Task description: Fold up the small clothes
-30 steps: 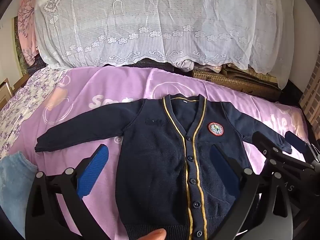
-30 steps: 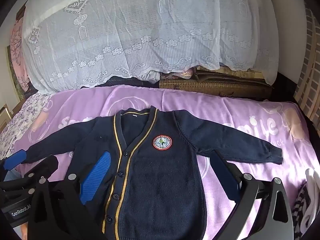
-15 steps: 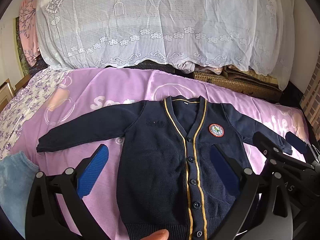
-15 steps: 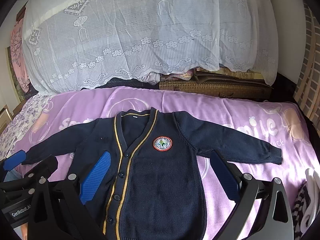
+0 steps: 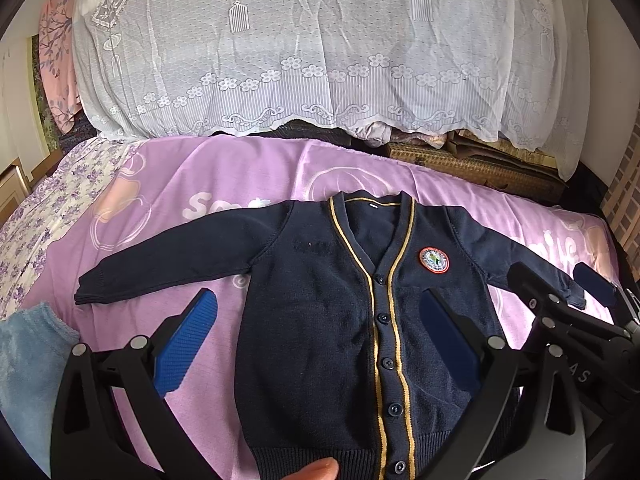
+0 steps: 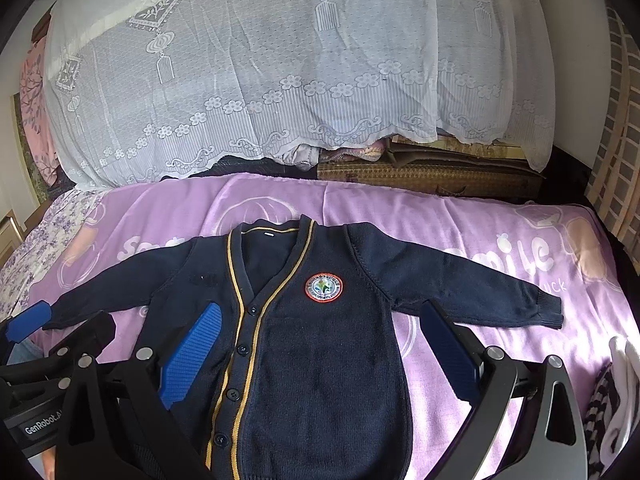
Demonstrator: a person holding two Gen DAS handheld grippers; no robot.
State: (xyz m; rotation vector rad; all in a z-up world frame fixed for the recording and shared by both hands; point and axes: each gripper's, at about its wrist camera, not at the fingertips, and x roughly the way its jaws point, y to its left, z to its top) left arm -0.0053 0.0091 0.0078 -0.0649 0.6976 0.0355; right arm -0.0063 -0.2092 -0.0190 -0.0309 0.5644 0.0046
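Observation:
A small navy cardigan (image 5: 320,320) with gold trim, dark buttons and a round red-rimmed badge lies flat and buttoned on the purple blanket (image 5: 224,184), both sleeves spread out sideways. The same cardigan (image 6: 320,360) fills the middle of the right wrist view. My left gripper (image 5: 320,344) hovers open above its lower left half, blue pads wide apart, nothing held. Over the lower right half my right gripper (image 6: 320,352) is open too and holds nothing. Each gripper shows at the edge of the other's view. A fingertip (image 5: 316,470) shows at the bottom edge.
A light blue garment (image 5: 28,360) lies at the left. A black-and-white striped cloth (image 6: 612,400) lies at the right edge. Behind the blanket stands a big pile under a white lace cover (image 5: 320,48), with a woven mat (image 6: 424,174) at its foot.
Both grippers have drawn back and risen slightly, so the cardigan sits a little lower in each view. The cardigan itself has not moved.

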